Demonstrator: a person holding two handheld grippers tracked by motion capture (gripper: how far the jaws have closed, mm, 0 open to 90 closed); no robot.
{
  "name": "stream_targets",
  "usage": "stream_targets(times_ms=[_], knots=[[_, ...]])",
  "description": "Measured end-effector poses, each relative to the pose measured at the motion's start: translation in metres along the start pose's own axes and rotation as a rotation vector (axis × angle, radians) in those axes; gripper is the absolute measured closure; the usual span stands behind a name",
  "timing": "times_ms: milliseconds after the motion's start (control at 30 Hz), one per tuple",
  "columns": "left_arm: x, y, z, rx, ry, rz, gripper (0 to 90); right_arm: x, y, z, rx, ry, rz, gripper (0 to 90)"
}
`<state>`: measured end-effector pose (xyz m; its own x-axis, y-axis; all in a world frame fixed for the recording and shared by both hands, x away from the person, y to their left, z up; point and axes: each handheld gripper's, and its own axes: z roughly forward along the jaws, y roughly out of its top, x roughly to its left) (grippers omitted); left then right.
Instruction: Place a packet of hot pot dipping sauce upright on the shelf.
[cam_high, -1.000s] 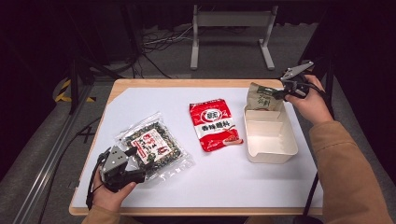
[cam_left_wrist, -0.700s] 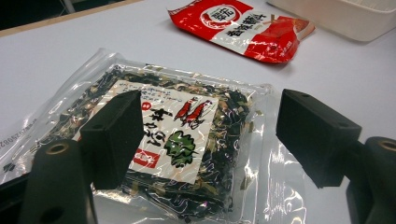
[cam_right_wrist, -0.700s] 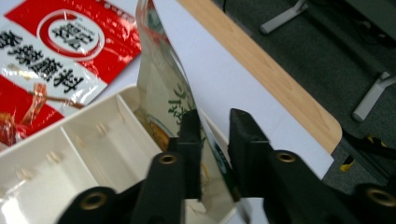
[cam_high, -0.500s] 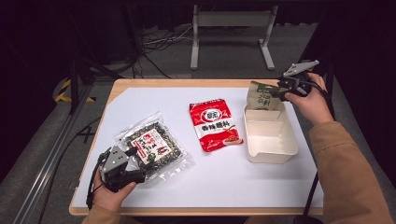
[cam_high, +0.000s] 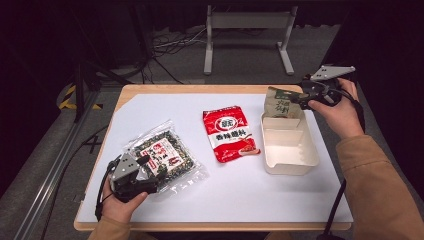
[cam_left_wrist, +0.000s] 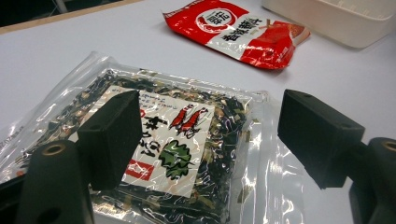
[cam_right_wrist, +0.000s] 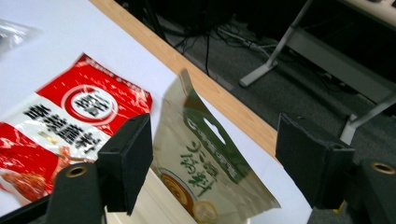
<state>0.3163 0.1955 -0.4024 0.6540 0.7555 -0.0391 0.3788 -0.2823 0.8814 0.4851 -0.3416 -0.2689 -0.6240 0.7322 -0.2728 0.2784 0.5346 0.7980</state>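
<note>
Left gripper open over clear plastic seaweed packet, left of white rectangular tray; right gripper open at beige-green pouch leaning behind tray.

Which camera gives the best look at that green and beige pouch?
The right gripper view: the green and beige pouch sits close, its print readable. The high view shows it small, leaning at the white box.
</note>
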Motion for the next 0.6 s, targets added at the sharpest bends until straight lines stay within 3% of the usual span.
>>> stream_targets(times_ms=[233,333,467,600], knots=[[-0.002,0.007,0.004,0.006,-0.017,-0.005,22.5,0.026,0.012,-0.02,-0.076,-0.025,-0.029,26.7],[-0.002,0.015,0.004,0.012,-0.029,-0.001,23.3,0.038,0.015,-0.027,-0.101,0.007,-0.026,26.5],[-0.002,0.025,0.004,0.011,-0.069,0.024,31.5,0.054,0.013,-0.036,-0.123,0.049,-0.03,29.5],[-0.002,0.031,0.005,0.02,-0.083,0.022,31.8,0.064,0.006,-0.042,-0.137,0.107,0.003,31.6]])
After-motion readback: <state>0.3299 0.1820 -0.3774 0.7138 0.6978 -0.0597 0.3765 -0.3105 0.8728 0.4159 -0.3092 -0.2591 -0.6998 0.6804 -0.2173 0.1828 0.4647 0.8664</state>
